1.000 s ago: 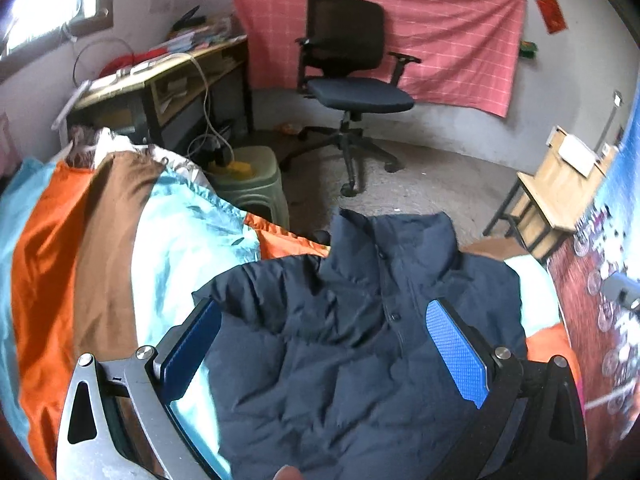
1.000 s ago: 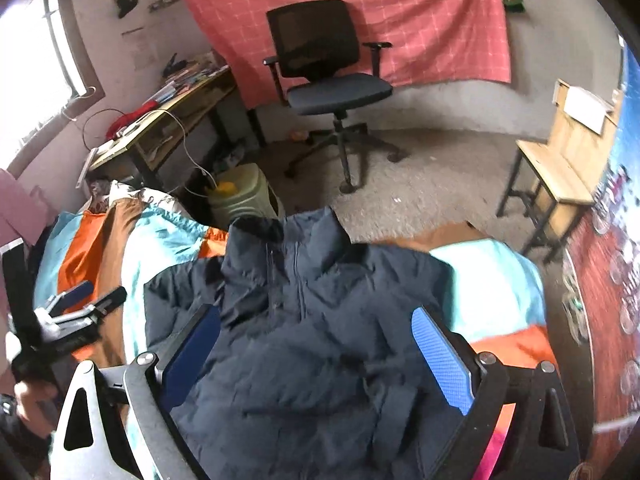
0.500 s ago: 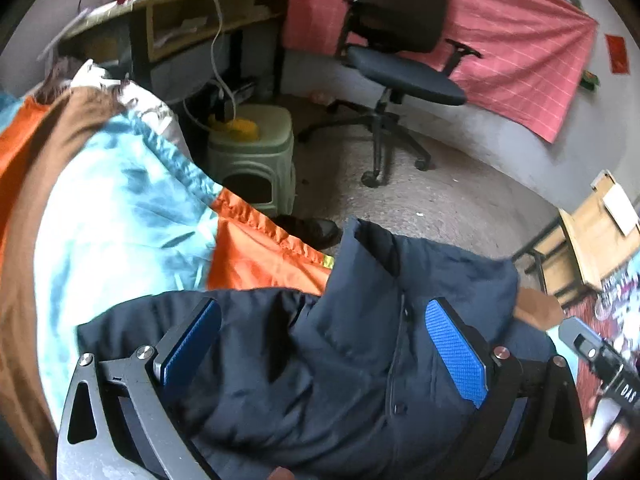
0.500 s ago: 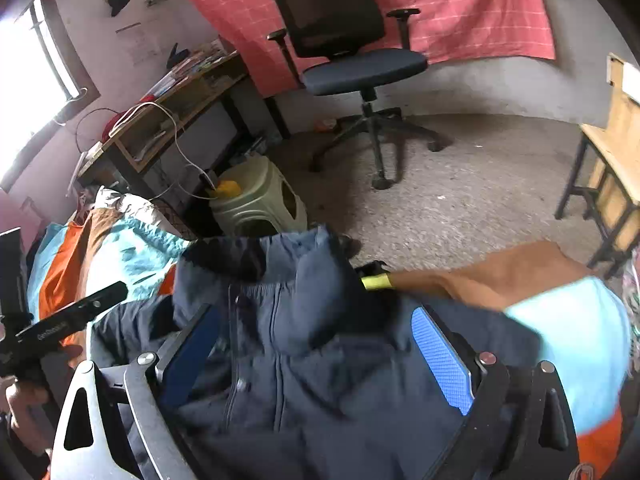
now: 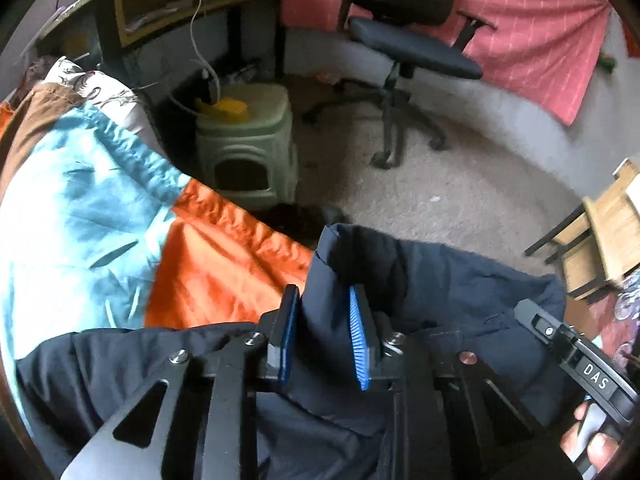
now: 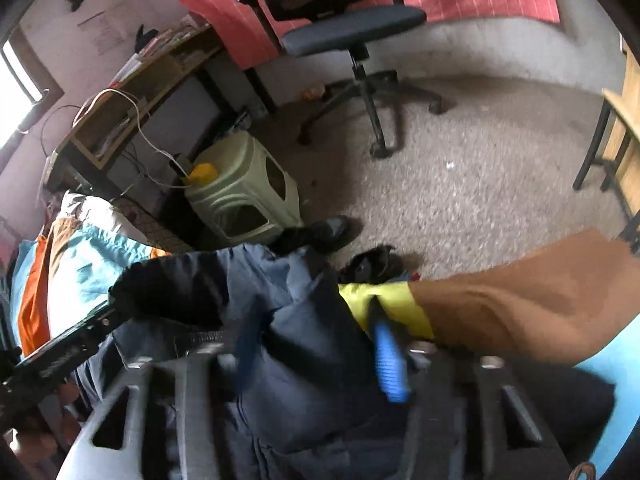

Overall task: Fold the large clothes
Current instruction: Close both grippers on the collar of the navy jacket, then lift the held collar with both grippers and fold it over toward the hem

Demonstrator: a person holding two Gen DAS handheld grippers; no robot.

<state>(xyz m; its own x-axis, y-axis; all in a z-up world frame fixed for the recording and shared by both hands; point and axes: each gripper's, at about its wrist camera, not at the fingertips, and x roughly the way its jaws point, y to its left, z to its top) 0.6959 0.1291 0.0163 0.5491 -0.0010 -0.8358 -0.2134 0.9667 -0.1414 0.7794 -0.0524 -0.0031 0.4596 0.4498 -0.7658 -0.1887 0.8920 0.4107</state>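
A dark navy padded jacket (image 5: 440, 280) lies on a bed cover of orange, light blue and brown stripes (image 5: 92, 208), collar toward the bed's foot. My left gripper (image 5: 322, 332) is shut on the left side of the jacket's collar, blue pads pinching the fabric. In the right wrist view the jacket (image 6: 296, 344) fills the lower middle. My right gripper (image 6: 316, 356) is shut on the collar's right side, with padded cloth bunched between the pads. The right gripper also shows at the right edge of the left wrist view (image 5: 576, 356), and the left gripper at the left of the right wrist view (image 6: 60, 356).
A green plastic stool (image 5: 248, 148) with a yellow object on top stands by the bed's foot. A black office chair (image 5: 408, 44) stands on the grey floor. A wooden desk (image 5: 168, 4) is at the left, a wooden chair (image 5: 608, 232) at the right.
Both grippers moved forward to the jacket's collar and closed on it; they were open half a second ago. The right view is blurred by motion.
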